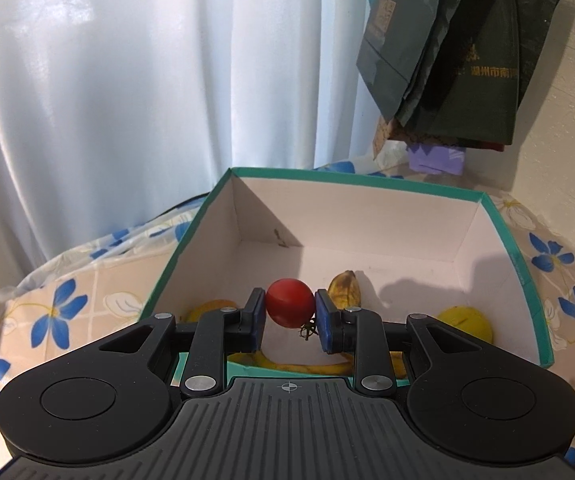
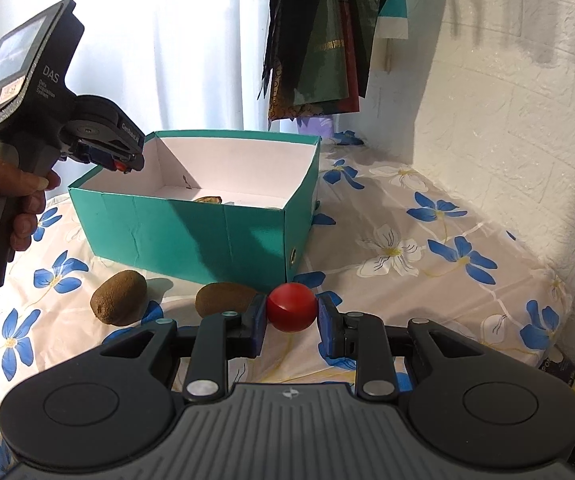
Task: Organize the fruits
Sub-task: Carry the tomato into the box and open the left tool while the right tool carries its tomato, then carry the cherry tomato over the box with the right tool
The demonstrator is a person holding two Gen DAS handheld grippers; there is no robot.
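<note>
**Two tomatoes held, one above the box**

We hold a small red tomato in each gripper. The left gripper [image 1: 289,312] has its jaws narrow and pressed on a cherry tomato [image 1: 289,307] with a little green stem, and it hangs above the open teal box [image 1: 519,248], near the front wall. The right gripper [image 2: 292,314] has its jaws narrow on a second tomato [image 2: 292,307], above the counter just in front of the box corner.

What could go wrong, in our judgement: the tomato skin is smooth and glossy and the fruit is round, so it touches each flat blue pad only at a small place. If the left jaws open while the gripper is high, the tomato may bounce or roll on the hard white floor of the box. It could also fall on the bananas [image 1: 463,318], which are soft, yellow and already have brown spots. Too strong a squeeze may split the thin skin.

Two kiwis [image 2: 119,298] lie on the counter beside the right gripper; they are oval, brown and fuzzy. The counter cover [image 2: 439,240] is a shiny plastic sheet with blue and white flowers, and it looks slippery, so round fruit may roll there.
</note>
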